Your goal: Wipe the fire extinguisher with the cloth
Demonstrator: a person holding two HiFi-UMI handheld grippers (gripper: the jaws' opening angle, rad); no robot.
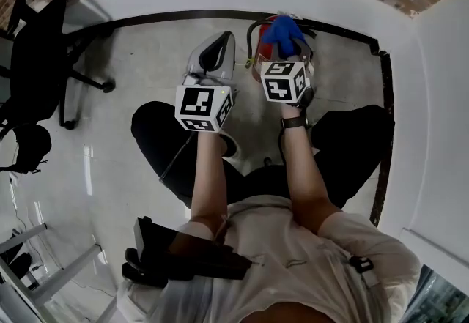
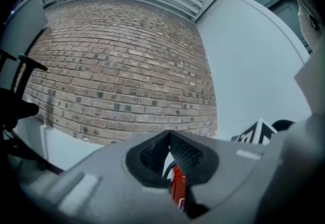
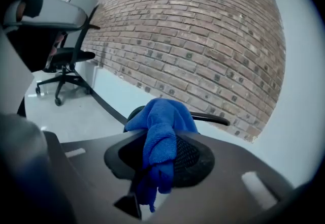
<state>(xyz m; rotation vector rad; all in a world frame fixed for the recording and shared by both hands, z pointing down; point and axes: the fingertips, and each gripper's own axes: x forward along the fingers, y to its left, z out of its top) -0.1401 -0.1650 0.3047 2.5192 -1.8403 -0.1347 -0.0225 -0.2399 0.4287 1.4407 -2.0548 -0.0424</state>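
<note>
A person sits on a pale, glossy floor [image 1: 146, 50] in the corner of a room, seen from above. A brick wall [image 3: 203, 30] runs along the far side. It has a white band at its foot and a black strip where it meets the floor. A plain white wall [image 1: 440, 94] closes off the right side. A black office chair [image 1: 40, 58] stands on its wheels at the far left, well apart from the person.

The person wears a pale shirt [image 1: 293, 255] and black trousers [image 1: 157, 138], with legs spread to either side. Both bare forearms reach forward, and each hand holds a gripper.

A red fire extinguisher [image 2: 177, 190] stands on the floor close to the brick wall, directly ahead of the person's right arm. A black hose loops beside its top.

The left gripper [image 1: 218, 47] is silver and sits just to the left of the extinguisher, apart from it. Its own view shows its black ribbed jaws drawn together at the tips with nothing gripped. A sliver of the red extinguisher shows through the gap below the tips.

The right gripper [image 3: 161, 139] is over the top of the extinguisher. Its jaws are clamped on a bunched blue cloth [image 3: 163, 116], which rises above the jaws and also hangs below them. From above, the cloth covers the extinguisher's top.

Each gripper carries a white cube with black square markers, left [image 1: 204, 108] and right [image 1: 284, 81]. A dark band [image 1: 293, 122] circles the right wrist.
</note>
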